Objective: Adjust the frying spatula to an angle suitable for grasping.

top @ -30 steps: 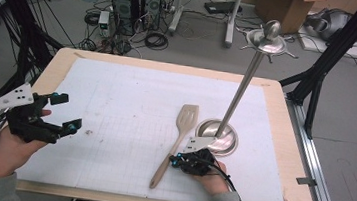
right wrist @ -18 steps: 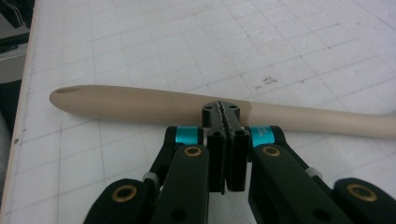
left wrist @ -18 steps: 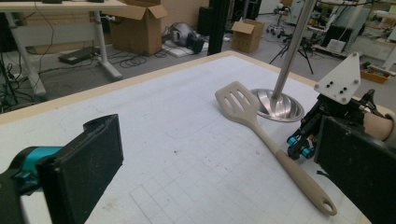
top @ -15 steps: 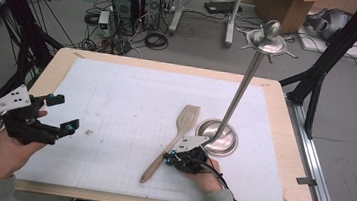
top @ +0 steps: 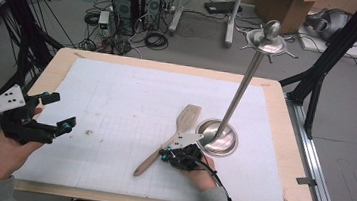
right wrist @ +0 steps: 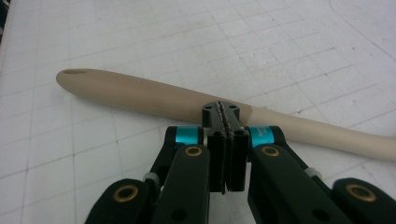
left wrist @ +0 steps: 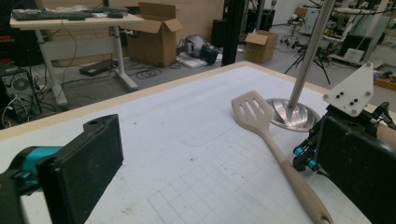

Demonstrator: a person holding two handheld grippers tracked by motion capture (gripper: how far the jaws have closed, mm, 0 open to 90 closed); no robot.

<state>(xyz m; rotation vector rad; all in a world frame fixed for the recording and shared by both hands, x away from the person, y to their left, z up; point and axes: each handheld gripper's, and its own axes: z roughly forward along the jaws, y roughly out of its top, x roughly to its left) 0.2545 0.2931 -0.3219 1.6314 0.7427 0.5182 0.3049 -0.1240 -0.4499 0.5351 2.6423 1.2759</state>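
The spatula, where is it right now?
In the high view the spatula lies slantwise on the white mat, its head beside the stand's base, with the right tool at its handle.

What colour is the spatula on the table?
Pale beige, the spatula all one colour; the left gripper view shows it best.

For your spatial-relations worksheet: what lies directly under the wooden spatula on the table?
Under the wooden spatula lies the white gridded mat, which covers the wooden table. The right claw, shut, touches the handle's near side, and hides the mat just beneath that spot.
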